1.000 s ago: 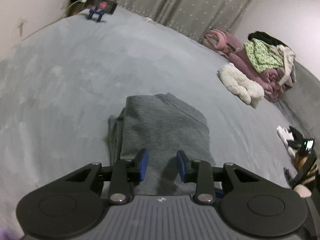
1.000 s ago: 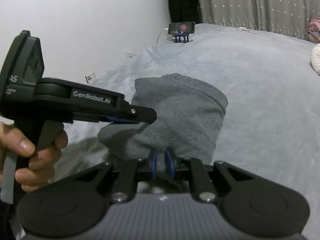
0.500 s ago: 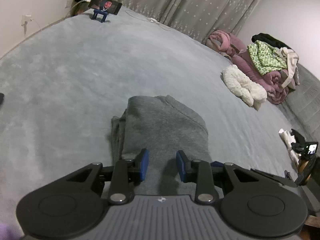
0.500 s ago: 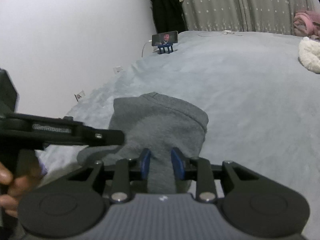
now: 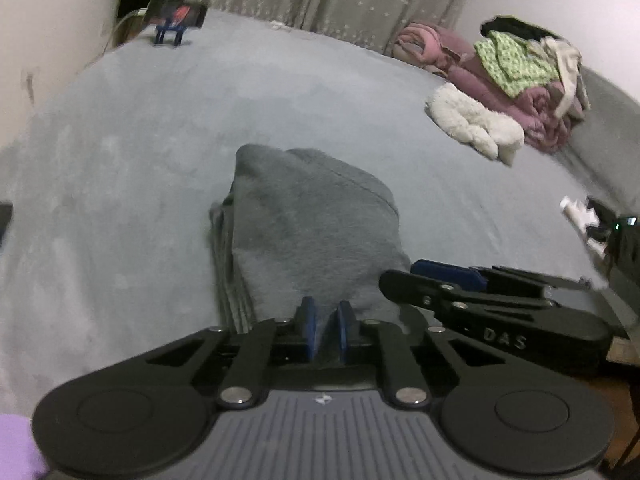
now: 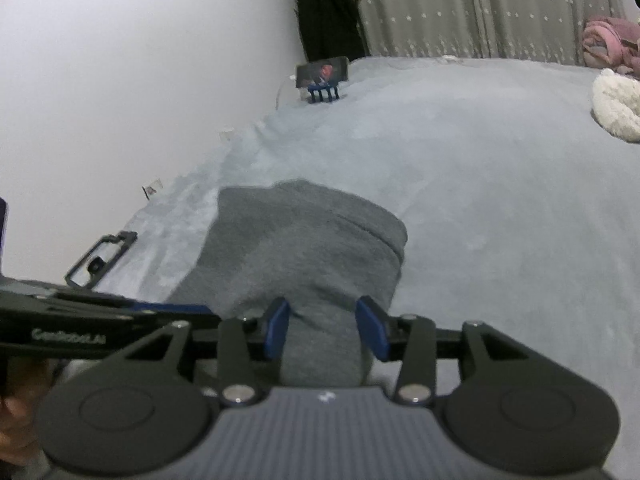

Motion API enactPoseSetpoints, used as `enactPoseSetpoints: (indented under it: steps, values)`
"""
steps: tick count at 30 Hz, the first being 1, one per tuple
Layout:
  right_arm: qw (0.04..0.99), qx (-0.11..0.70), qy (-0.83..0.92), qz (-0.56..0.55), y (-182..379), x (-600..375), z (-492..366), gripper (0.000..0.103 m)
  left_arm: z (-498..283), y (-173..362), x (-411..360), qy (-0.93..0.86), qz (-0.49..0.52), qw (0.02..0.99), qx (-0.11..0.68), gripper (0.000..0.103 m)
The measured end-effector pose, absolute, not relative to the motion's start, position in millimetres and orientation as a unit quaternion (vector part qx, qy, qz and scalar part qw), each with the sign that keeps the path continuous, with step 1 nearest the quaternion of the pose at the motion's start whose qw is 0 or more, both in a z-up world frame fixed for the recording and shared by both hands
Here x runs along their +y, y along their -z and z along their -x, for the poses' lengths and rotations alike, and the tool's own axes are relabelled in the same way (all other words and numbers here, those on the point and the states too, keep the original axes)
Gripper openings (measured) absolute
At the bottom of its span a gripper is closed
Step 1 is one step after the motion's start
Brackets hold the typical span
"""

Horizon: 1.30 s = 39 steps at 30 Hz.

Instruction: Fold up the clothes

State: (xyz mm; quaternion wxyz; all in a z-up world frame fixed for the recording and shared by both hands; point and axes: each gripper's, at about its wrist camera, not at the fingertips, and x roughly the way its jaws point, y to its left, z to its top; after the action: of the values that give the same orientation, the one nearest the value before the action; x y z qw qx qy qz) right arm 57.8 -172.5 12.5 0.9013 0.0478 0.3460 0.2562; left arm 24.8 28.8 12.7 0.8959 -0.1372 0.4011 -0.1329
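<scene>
A folded grey sweatshirt (image 5: 312, 220) lies on the grey bed cover (image 5: 120, 160), its near edge right at both grippers. My left gripper (image 5: 326, 320) is shut on that near edge, with a thin fold of grey cloth between its blue pads. In the right wrist view the same sweatshirt (image 6: 304, 248) runs between the spread fingers of my right gripper (image 6: 324, 328), which stands open over the near edge. The right gripper (image 5: 440, 280) shows side-on just right of the left one. A hand holds the left gripper (image 6: 120, 312) at the left of the right wrist view.
A phone on a blue stand (image 5: 174, 20) sits at the far left corner of the bed by the wall. A white fluffy item (image 5: 472, 124) and a heap of pink blankets and clothes (image 5: 520, 80) lie at the far right. Small objects (image 5: 580, 216) rest at the right edge.
My left gripper has gone from open to shut on the sweatshirt's near edge. My right gripper has opened wide from shut and now sits beside the left one.
</scene>
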Motion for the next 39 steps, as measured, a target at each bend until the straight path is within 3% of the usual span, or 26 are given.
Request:
enactPoseSetpoints:
  steps: [4, 22, 25, 33, 39]
  values:
    - [0.907, 0.318, -0.267, -0.063, -20.5, -175.0, -59.7, 0.014, -25.0, -10.7, 27.7, 0.135, 0.142, 0.893, 0.405, 0.013]
    - [0.901, 0.352, -0.251, -0.041, -2.0, -146.6, -138.2, 0.015, -30.8, -8.7, 25.6, 0.132, 0.138, 0.890, 0.413, 0.014]
    - [0.906, 0.336, -0.252, -0.062, -3.5, -151.2, -140.4, 0.021, -32.0, -8.4, 26.0, 0.134, 0.138, 0.889, 0.415, 0.014]
    - [0.904, 0.351, -0.241, -0.038, 5.3, -146.4, -135.6, 0.021, -34.3, -7.7, 32.2, 0.141, 0.148, 0.887, 0.415, 0.014]
    - [0.903, 0.355, -0.238, -0.037, -11.6, -155.8, -113.5, 0.026, -39.5, -8.7, 51.6, 0.148, 0.210, 0.872, 0.417, 0.014]
